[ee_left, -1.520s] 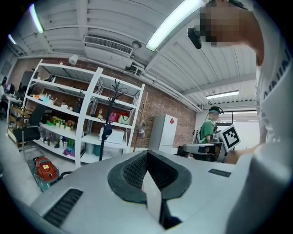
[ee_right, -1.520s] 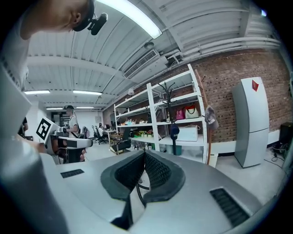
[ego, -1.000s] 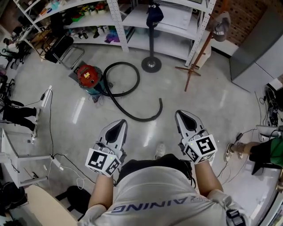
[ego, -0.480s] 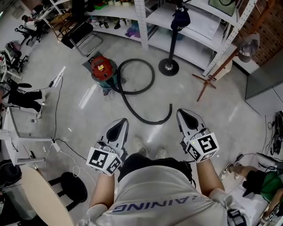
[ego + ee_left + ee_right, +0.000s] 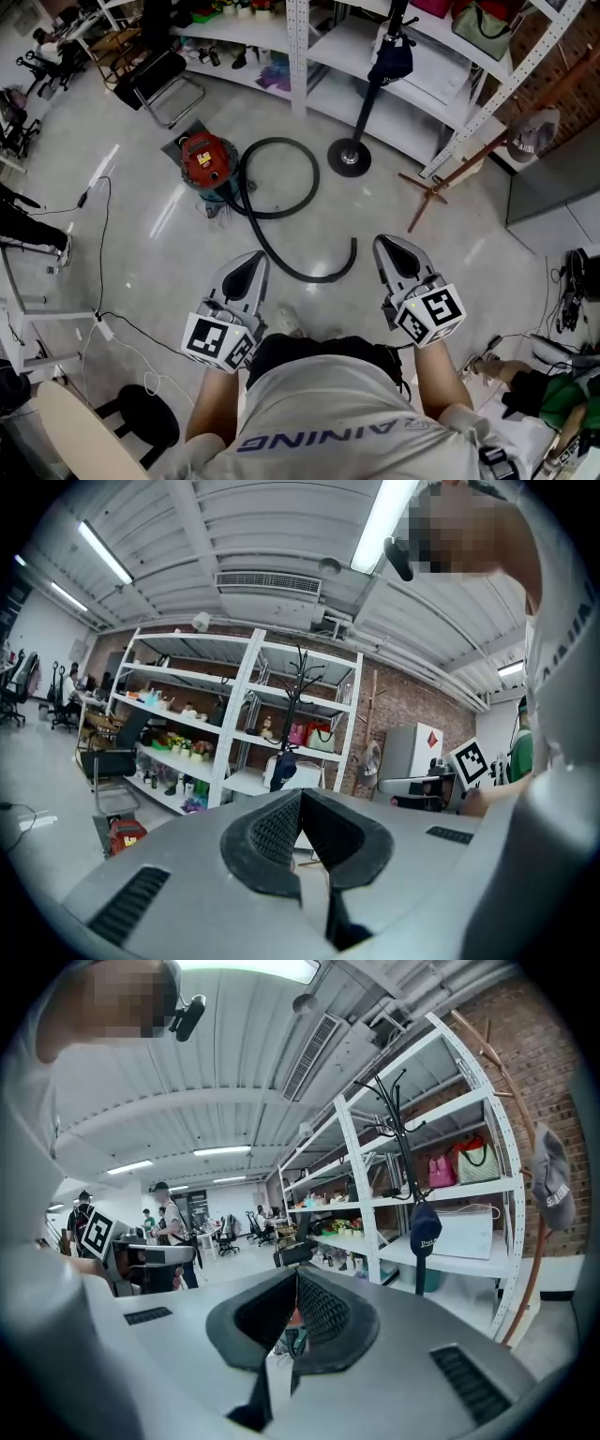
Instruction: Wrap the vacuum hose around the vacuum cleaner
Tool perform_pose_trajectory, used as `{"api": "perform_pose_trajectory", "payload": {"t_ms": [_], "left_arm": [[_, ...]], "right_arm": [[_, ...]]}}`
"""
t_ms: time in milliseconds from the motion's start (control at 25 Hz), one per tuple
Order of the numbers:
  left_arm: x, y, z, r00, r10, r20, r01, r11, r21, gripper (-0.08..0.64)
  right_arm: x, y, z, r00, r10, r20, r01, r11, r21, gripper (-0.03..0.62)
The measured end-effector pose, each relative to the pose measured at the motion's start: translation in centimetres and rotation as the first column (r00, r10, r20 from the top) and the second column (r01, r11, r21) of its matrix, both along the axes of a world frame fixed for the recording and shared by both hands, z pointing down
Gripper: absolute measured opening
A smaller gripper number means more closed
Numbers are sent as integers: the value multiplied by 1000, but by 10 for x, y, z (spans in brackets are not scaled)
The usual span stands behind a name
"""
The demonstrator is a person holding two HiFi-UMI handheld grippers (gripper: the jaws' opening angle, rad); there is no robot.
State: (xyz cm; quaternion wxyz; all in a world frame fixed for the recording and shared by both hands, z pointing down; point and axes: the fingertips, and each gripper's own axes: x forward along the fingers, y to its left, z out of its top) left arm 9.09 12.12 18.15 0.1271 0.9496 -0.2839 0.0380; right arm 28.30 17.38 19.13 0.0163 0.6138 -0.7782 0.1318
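Vacuum cleaner: red body, standing on the floor at far left, in front of the shelving and near a folded chair.

Vacuum hose: black, lying loose on the floor, not wrapped round the cleaner. It leaves the cleaner's right side and makes one open loop just right of it. It then runs nearer and rightward in a shallow curve, with the free end turned toward the far side. The loop lies just beside the round base of a coat stand; a wooden stand is further right.

Left gripper: fingers clenched tip to tip, nothing between them.

Right gripper: fingers likewise clenched, empty.

Both grippers are held out in front of the person, side by side. In the head view the hose's near curve shows between them; neither touches the hose or the cleaner.
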Motion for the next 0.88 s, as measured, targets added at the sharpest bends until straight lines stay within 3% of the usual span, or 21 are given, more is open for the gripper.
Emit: {"api": "perform_pose_trajectory", "payload": {"t_ms": [240,560,880], "left_arm": [[1,-60,19,999,30,17,-29,1000,-6,17],[29,-122,66,997,-49,57,49,999,-13,17],[43,-158,160,984,-141,110,149,987,-68,17]], "right_arm": [[-6,-53,12,997,16,78,-17,1000,3,11],[23,-125,53,999,-45,6,45,999,-4,11],[58,-168,152,987,-152,-45,149,986,-71,11]]}}
